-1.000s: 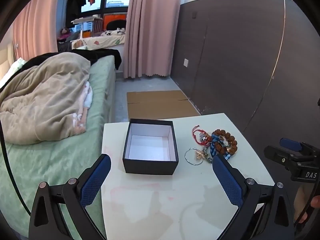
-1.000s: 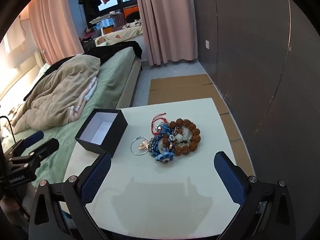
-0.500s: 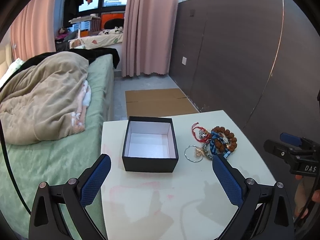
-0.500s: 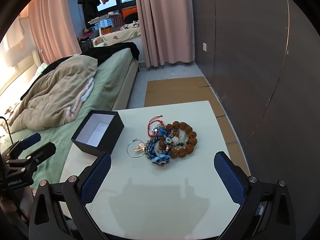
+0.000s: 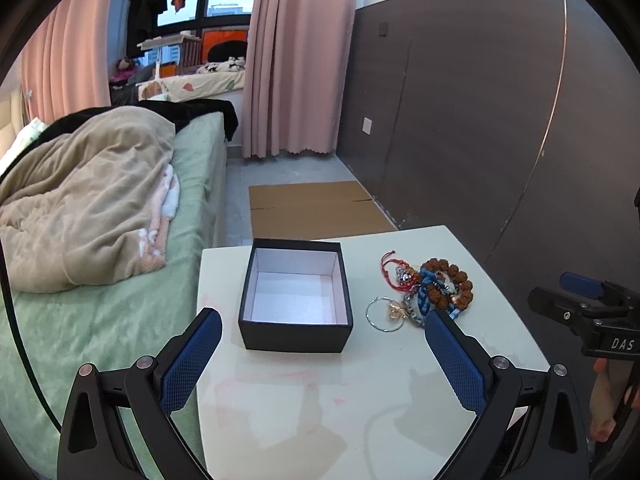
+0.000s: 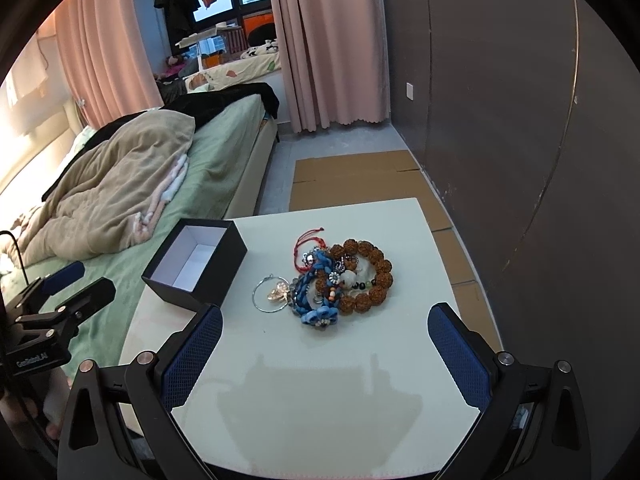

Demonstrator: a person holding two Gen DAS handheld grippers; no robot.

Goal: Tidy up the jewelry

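Note:
A black box [image 5: 296, 300] with a white inside stands open and empty on the white table [image 5: 360, 392]. Right of it lies a tangled pile of jewelry [image 5: 430, 292]: a brown bead bracelet [image 6: 368, 276], a blue braided piece [image 6: 316, 292], a red cord [image 6: 306, 246] and a silver hoop with a gold charm [image 6: 272, 293]. My left gripper [image 5: 320, 360] hovers open in front of the box, holding nothing. My right gripper [image 6: 324, 356] is open above the table's near part, short of the pile. Each gripper also shows at the edge of the other's view.
A bed [image 5: 120, 240] with a beige blanket [image 5: 80, 200] runs along the table's left side. Flattened cardboard [image 5: 316, 208] lies on the floor beyond the table. A dark panelled wall [image 5: 480, 120] stands to the right, pink curtains [image 5: 296, 60] at the back.
Both views have drawn back and risen slightly, so the box and jewelry sit a little farther away. Nothing on the table has moved and both grippers stay open.

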